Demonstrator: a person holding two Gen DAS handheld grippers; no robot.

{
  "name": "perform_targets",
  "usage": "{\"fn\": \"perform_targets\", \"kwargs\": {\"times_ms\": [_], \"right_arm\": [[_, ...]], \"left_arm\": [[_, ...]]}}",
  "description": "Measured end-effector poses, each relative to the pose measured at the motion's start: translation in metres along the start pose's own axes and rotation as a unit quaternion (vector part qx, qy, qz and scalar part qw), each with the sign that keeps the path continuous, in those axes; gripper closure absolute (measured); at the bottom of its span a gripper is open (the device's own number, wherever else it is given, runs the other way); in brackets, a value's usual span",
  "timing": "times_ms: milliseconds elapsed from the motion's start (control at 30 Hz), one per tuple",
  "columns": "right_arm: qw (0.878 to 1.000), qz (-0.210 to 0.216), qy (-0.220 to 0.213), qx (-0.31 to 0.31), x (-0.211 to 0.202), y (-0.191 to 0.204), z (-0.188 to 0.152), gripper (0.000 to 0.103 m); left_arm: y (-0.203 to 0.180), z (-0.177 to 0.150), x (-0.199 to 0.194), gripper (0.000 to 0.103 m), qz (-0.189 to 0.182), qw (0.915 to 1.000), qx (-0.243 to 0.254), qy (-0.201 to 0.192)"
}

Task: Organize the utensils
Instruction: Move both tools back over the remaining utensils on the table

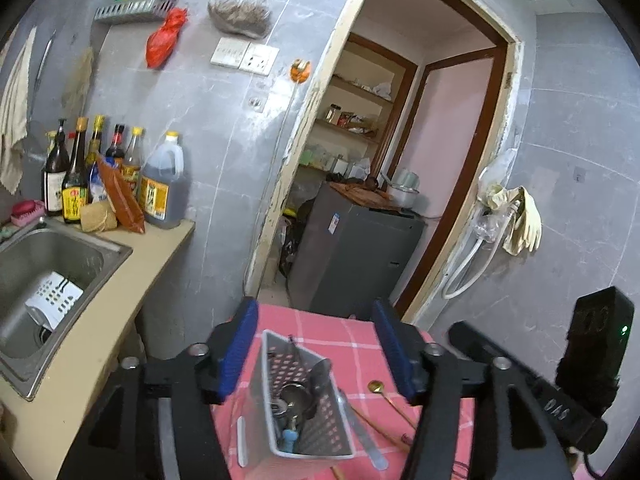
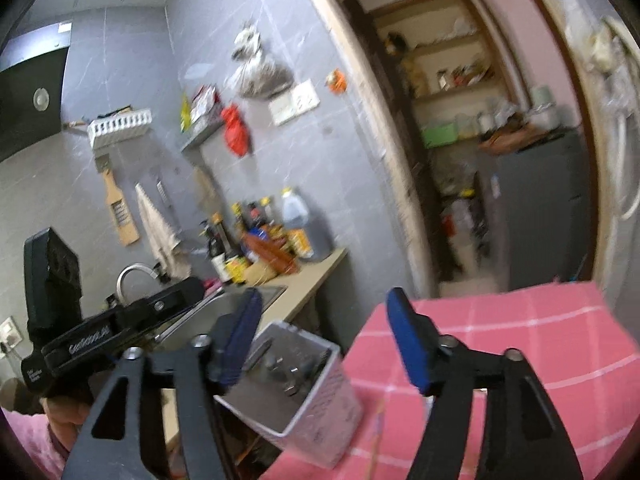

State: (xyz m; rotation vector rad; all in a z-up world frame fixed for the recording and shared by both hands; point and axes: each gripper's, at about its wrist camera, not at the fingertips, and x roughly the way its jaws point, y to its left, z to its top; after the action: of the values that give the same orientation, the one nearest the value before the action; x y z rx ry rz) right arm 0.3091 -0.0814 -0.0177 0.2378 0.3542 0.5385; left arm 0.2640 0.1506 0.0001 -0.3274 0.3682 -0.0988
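While both the left gripper and right gripper stand spread, the perforated utensil caddy rests unpinched on the pink checked cloth.

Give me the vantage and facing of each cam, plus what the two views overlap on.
Left wrist: sits on the left gripper, looking along its open jaws over the holder on the pink cloth toward the doorway; the right gripper's body shows at right.
Right wrist: sits on the right gripper, jaws open, facing the bottles by the sink; blurred; left gripper's body at left.
Shared: holder, pink cloth, bottles, doorway.
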Motion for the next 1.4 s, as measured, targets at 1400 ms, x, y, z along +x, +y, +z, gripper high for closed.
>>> {"fn": "perform_targets", "kwargs": {"times_ms": [1400], "right_arm": [[0.988, -0.084, 0.131, -0.012, -0.040, -0.197, -0.048, 0.001]], "left_arm": [[-0.116, -0.165, 0.057, 0.001, 0.146, 0.9836, 0.004, 0.105]]}}
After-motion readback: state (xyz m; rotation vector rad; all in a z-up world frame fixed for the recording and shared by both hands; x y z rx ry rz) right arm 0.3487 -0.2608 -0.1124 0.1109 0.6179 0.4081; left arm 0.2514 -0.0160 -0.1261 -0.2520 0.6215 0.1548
